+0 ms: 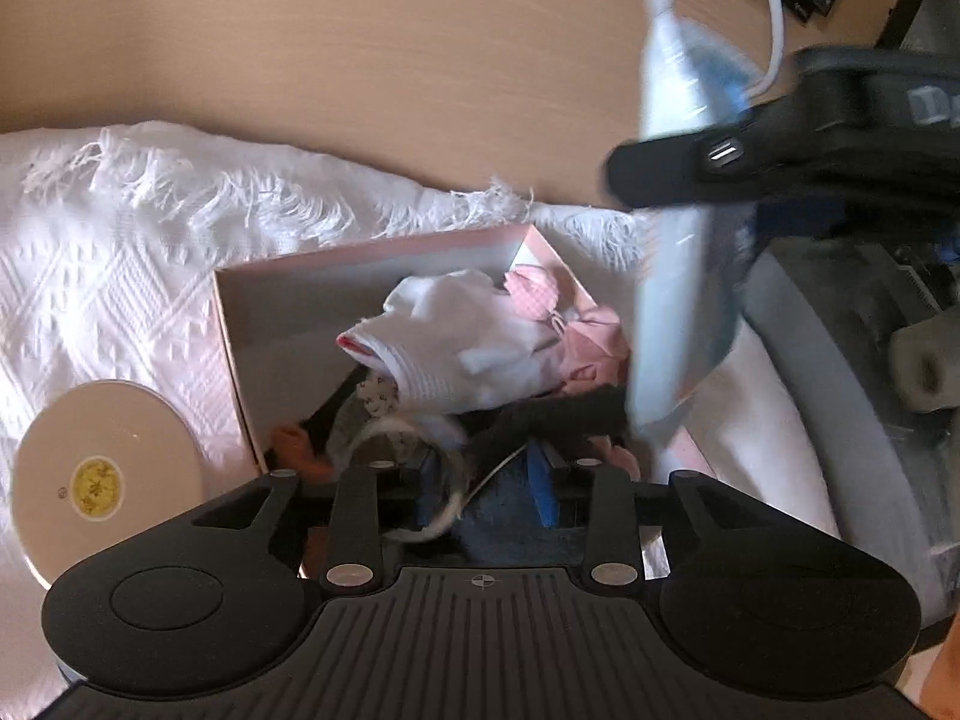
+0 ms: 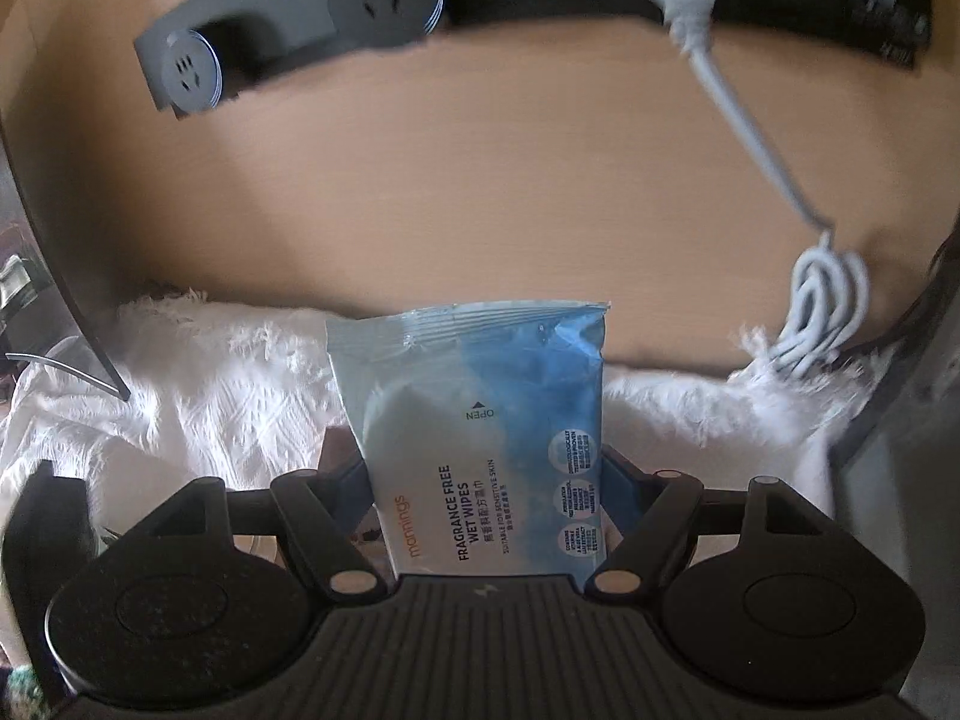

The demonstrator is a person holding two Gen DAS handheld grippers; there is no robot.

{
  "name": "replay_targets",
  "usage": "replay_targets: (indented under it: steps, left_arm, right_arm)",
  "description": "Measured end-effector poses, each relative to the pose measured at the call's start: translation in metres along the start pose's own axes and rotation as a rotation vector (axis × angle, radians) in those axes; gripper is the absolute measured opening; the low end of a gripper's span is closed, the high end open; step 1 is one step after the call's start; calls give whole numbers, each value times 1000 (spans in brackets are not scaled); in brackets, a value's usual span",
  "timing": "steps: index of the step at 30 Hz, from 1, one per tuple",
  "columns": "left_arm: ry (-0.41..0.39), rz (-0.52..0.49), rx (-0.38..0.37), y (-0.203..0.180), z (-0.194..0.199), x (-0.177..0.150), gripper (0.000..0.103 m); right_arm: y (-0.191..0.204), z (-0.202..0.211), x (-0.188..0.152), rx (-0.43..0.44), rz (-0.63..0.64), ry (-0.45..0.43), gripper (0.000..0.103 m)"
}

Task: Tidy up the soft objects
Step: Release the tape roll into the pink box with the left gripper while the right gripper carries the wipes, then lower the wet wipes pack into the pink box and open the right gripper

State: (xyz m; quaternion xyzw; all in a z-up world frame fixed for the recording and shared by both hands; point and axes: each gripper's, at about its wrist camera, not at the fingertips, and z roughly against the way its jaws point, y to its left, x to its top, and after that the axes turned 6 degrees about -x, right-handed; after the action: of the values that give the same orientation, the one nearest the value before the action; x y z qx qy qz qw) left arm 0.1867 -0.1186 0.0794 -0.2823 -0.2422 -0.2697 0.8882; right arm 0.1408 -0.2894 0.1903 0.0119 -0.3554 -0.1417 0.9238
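Right wrist view: your right gripper [image 2: 480,504] is clamped on a wet wipes pack [image 2: 474,420] (soft, slippery film, likely to sag, so grip mid-body) held above the pink box [image 1: 240,324], while your left gripper [image 1: 480,480] pinches a blurred band.

Your pink box [image 1: 231,324] has open floor on its left half; the right half is heaped with a white sock [image 1: 456,348], pink cloth [image 1: 591,342] and a dark sock [image 1: 564,414]. The wet wipes pack [image 1: 678,276] hangs over the box's right edge, blocking that side. Round tin [image 1: 102,474] sits just left of the box. Bare wooden table [image 2: 480,180] beyond the white throw [image 2: 228,384]; power strip [image 2: 288,30] and coiled white cable [image 2: 822,306] crowd its far and right edges.
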Motion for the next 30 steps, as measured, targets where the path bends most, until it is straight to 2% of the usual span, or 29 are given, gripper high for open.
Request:
replay_targets:
  steps: [6, 12, 18, 25, 30]
  left_arm:
    - [3, -27, 36, 2, 2, 2, 33]
    - [12, -13, 40, 10, 8, 3, 33]
    - [12, -35, 51, 7, 21, 1, 33]
    - [-63, -51, 64, 4, 52, -3, 33]
    - [-88, -30, 64, 6, 56, -4, 32]
  right_arm:
    - [9, -30, -8, 48, -3, 81, 76]
    - [13, -36, -4, 80, -9, 84, 76]
    - [22, -44, 0, 62, 5, 106, 76]
    - [22, -53, 3, 129, -38, 159, 77]
    - [12, -61, 1, 191, -111, 181, 78]
